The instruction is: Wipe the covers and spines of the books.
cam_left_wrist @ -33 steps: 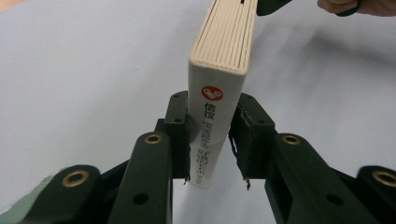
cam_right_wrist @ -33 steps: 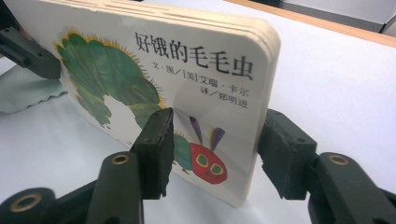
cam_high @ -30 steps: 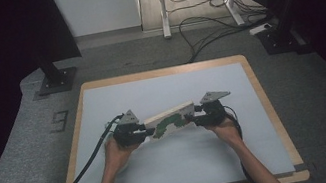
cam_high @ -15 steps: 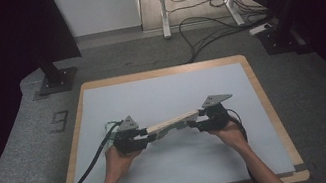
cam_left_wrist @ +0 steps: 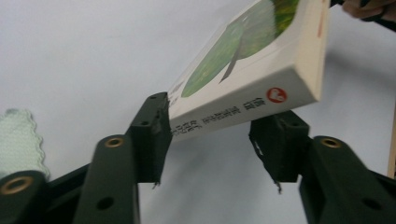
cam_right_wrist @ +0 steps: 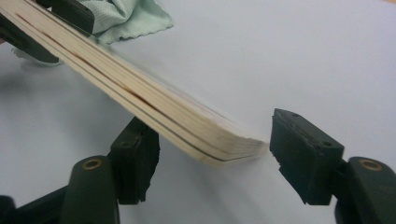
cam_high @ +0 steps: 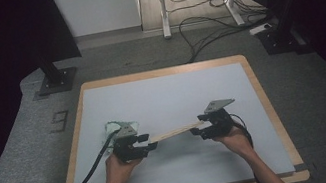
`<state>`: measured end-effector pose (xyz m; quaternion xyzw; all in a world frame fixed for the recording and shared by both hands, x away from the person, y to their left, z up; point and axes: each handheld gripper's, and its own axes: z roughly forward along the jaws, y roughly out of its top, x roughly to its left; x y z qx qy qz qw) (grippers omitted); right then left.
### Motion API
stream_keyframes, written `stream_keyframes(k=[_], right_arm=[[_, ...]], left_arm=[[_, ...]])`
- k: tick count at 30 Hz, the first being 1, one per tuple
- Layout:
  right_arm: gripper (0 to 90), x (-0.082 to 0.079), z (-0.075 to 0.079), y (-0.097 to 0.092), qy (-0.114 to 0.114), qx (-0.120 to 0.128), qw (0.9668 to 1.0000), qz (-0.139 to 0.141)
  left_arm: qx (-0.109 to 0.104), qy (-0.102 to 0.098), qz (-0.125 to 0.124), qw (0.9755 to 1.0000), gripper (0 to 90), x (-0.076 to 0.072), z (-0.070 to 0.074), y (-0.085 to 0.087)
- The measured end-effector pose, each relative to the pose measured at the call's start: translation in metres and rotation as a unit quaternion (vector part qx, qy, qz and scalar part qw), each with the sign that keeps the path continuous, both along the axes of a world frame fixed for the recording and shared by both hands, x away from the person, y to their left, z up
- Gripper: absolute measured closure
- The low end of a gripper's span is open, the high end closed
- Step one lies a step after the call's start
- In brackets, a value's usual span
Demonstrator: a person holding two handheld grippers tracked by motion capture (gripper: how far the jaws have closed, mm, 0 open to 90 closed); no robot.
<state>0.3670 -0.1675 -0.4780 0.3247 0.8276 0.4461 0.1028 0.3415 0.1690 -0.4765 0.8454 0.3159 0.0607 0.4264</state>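
**Holding a book between two grippers, near edge of tabletop**

Entering from the near side: two forearms, each hand carrying a gripper.

Item 1. Left gripper (cam_high: pixel 132 146): its fingers (cam_left_wrist: pixel 148 140) stand apart on either side of the book's spine corner; one touches the cover, the other sits just clear. Whether they pinch it, I cannot tell.

Item 2. Right gripper (cam_high: pixel 212 123): fingers (cam_right_wrist: pixel 306 161) wide apart around the page edge, not clamping.

Item 3. Book (cam_high: pixel 174 131): spans between the two grippers, tilted, lifted off the pale tabletop (cam_high: pixel 171 92); probably propped from both ends so it can be turned or set down.

Item 4. Pale green cloth (cam_high: pixel 121 127): crumpled just beyond the left gripper, lying on the tabletop.
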Motion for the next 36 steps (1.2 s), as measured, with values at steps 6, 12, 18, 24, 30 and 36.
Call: stream_keyframes(k=[6,12,18,24,30,36], right_arm=[[28.4,-0.009,-0.002,-0.003,0.004,-0.002,1.0,0.002],[27.2,-0.018,-0.005,-0.003,0.005,-0.004,0.9999,0.011],[25.9,-0.028,-0.009,-0.004,0.007,-0.002,0.9998,0.016],[24.4,-0.036,-0.016,-0.006,0.011,-0.004,0.9998,0.017],[23.8,-0.043,-0.024,-0.007,0.015,-0.007,0.9998,0.015],[23.4,-0.05,-0.031,-0.011,0.019,-0.009,0.9996,0.018]], left_arm=[[0.017,0.013,0.019,0.9996,31.0,-0.008,-0.003,-0.005],[0.018,0.027,0.023,0.9992,27.0,-0.015,-0.009,-0.006],[0.008,0.043,0.033,0.9985,25.7,-0.023,-0.015,-0.002],[0.013,0.046,0.036,0.9982,23.1,-0.03,-0.022,-0.002],[0.03,0.033,0.028,0.9986,22.9,-0.035,-0.029,-0.004],[0.048,0.026,0.017,0.9984,22.9,-0.041,-0.035,-0.008]])
